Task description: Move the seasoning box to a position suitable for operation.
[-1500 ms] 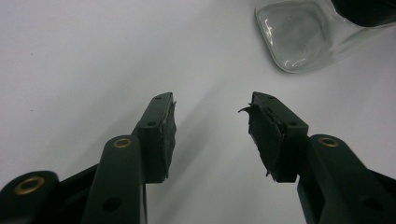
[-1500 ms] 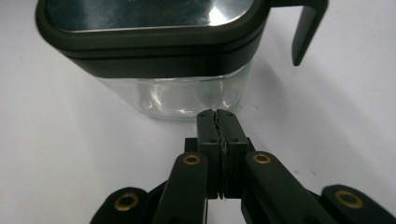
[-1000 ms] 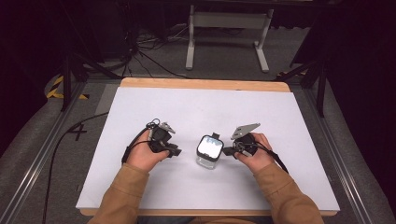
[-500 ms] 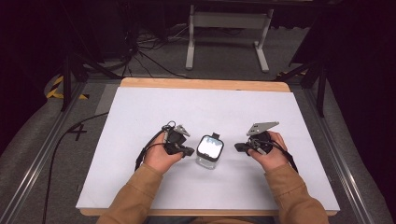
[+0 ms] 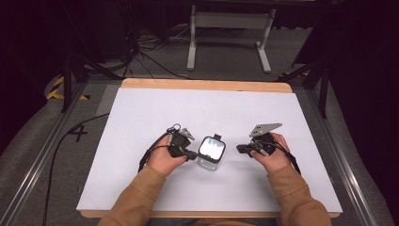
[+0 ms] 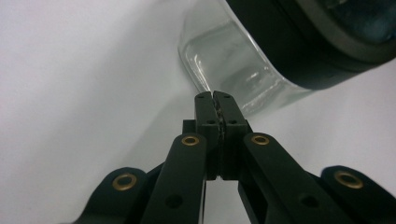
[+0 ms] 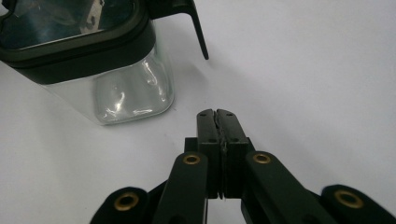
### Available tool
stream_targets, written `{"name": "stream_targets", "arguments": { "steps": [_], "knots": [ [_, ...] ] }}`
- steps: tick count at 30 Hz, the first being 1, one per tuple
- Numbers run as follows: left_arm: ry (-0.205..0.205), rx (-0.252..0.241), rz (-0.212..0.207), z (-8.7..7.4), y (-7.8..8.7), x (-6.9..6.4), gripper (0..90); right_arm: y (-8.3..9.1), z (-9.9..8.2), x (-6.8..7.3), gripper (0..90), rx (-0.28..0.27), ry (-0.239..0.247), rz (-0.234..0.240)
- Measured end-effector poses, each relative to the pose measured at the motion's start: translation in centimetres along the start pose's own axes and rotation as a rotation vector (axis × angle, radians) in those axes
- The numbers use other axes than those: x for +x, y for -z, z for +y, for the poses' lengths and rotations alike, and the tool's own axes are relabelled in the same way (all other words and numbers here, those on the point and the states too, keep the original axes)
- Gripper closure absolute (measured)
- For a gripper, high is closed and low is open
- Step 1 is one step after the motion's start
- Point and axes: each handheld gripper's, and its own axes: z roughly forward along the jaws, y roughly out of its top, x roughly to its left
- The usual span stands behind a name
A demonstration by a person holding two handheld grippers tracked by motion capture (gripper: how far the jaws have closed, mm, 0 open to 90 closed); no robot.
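Since a second before, the left gripper (image 5: 192, 154) had slid in from the left until its pressed-together jaws sat just beside the glass jar (image 5: 210, 153) at lower centre of the high view, holding nothing. The right gripper (image 5: 241, 149), jaws likewise pressed together and empty, had drawn back toward the right, near the jar but apart. This looked like a handover of the jar between sides. White table (image 5: 141, 113) lay open all round, edges well apart.

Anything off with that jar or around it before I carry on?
Nothing stands out. The clear jar stands upright on the white table with its black lid on. No spill or damage shows. The left gripper and right gripper flank it, jaws shut.
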Motion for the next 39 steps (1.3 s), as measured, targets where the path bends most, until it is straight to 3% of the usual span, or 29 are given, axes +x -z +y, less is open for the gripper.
{"name": "stream_targets", "arguments": {
  "steps": [2, 9, 23, 29, 31, 34, 39],
  "knots": [
    [-0.006, 0.017, -0.032, 0.1, -0.1, -0.3, 89.8, -0.1, -0.1, 0.0, 90.0, 0.001, -0.003, 0.004],
    [-0.034, 0.059, -0.057, 0.5, -0.4, -1.1, 89.4, 0.0, -0.1, -0.2, 90.0, -0.004, -0.010, 0.009],
    [-0.049, 0.067, -0.088, 0.9, -0.9, -1.7, 87.4, 0.5, -0.6, -0.3, 90.0, -0.009, -0.027, 0.001],
    [-0.044, 0.030, -0.057, 1.2, 0.9, -1.1, 82.8, 0.8, -0.8, -0.6, 90.0, -0.014, -0.030, -0.008],
    [-0.037, -0.029, -0.056, 1.6, 2.1, -1.0, 81.6, 1.1, -1.1, -0.6, 90.0, -0.021, -0.042, -0.017],
    [-0.051, -0.057, -0.048, 2.0, 3.0, -1.0, 81.5, 1.5, -1.5, -0.6, 90.0, -0.022, -0.051, -0.023],
    [-0.064, -0.163, -0.058, 3.2, 4.3, -1.0, 81.8, 2.3, -2.5, -0.6, 90.0, -0.026, -0.070, -0.045]
  ]
}}
